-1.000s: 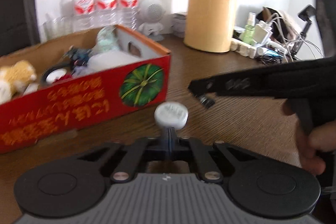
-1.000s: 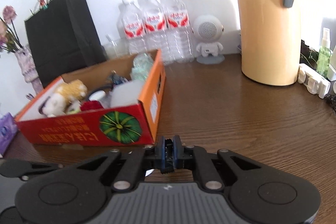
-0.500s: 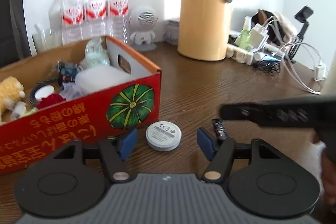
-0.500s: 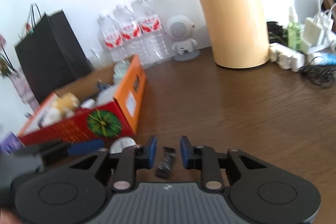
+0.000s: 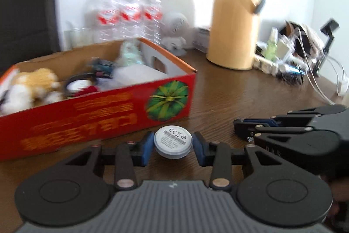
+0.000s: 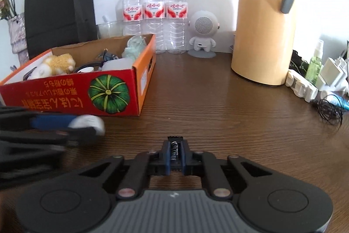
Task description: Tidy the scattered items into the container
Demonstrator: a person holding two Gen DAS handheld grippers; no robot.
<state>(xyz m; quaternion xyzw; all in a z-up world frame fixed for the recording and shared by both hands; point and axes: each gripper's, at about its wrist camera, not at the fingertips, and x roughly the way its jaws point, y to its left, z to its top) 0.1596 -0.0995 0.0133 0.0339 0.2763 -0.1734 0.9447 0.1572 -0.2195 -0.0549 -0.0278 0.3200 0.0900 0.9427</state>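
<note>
On the wooden table stands a red and orange cardboard box (image 5: 98,123) (image 6: 65,99) with a soft toy and other small items inside. My left gripper (image 5: 172,144) is closing; its blue pads press both sides of a white round disc (image 5: 173,141), just in front of the box's pumpkin corner. In the right wrist view, that left gripper (image 6: 65,126) and the disc (image 6: 89,122) are blurred at the left. My right gripper (image 6: 176,151) is also closing, and its pads pinch a small black packet (image 6: 175,139) over bare table. The right gripper (image 5: 242,127) sits right of the disc.
A tall yellow jug (image 6: 264,25) stands at the back right. Three water bottles (image 6: 153,14) and a small grey robot speaker (image 6: 202,36) line the wall. A power strip, chargers and cables (image 6: 322,88) crowd the right edge. A black paper bag (image 6: 59,10) stands behind the box.
The left gripper let go of the disc, which lay flat on the table, then closed around its sides. The right gripper opened over the black packet and closed on it.
</note>
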